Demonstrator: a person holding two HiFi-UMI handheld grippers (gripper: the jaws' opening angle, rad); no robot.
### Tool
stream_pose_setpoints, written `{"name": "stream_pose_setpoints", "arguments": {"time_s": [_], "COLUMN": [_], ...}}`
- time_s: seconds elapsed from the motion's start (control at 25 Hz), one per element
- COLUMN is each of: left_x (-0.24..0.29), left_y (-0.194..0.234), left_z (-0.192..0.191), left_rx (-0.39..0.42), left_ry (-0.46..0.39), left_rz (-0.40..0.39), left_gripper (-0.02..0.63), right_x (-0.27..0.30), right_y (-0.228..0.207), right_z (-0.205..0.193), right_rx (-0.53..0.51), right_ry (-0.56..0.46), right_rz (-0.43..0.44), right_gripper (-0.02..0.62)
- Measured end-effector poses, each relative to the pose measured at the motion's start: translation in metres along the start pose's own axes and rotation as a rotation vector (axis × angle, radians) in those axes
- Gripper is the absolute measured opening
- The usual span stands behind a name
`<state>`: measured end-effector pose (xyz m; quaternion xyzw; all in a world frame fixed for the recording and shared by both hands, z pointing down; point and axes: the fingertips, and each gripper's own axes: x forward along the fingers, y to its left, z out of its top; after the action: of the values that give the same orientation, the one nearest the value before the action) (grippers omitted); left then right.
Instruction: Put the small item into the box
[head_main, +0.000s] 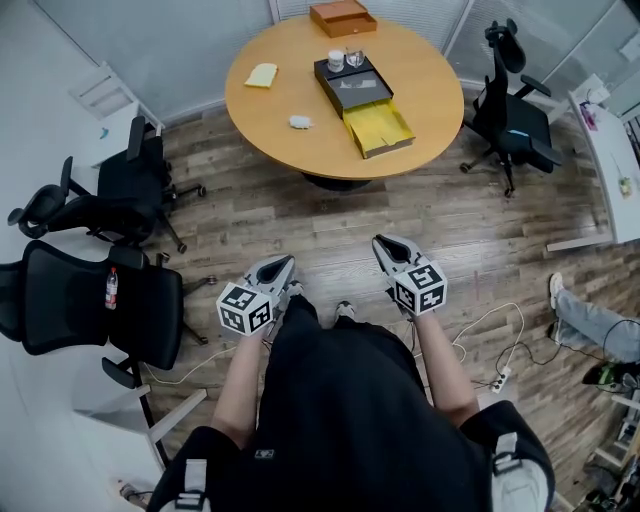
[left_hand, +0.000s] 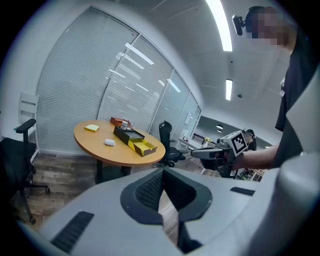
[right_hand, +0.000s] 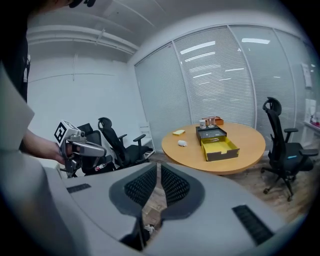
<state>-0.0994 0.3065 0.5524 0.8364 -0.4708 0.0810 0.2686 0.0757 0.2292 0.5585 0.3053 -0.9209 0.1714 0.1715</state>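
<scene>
A small white item lies on the round wooden table, left of a black box whose yellow drawer is pulled out and open. Both grippers are held low by the person's body, far from the table. My left gripper and right gripper are shut with nothing in them. The left gripper view has its jaws together, with the item and box far ahead. The right gripper view has its jaws together, with the item and box in the distance.
An orange box, a yellow pad and two cups also sit on the table. Black office chairs stand at left and right. A power strip and cable lie on the floor.
</scene>
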Motion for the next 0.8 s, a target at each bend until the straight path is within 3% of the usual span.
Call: {"name": "stream_pose_setpoints", "arguments": {"time_s": [0.8], "left_x": [0.011], "left_y": [0.113], "left_z": [0.051], "left_rx": [0.034], "left_ry": [0.059], "left_rz": [-0.121], "left_gripper": [0.006], "right_x": [0.097], "right_y": [0.017], "right_z": [0.047], "right_rx": [0.001], "right_ry": [0.009], "right_rz": [-0.103], "right_gripper": [0.023]}}
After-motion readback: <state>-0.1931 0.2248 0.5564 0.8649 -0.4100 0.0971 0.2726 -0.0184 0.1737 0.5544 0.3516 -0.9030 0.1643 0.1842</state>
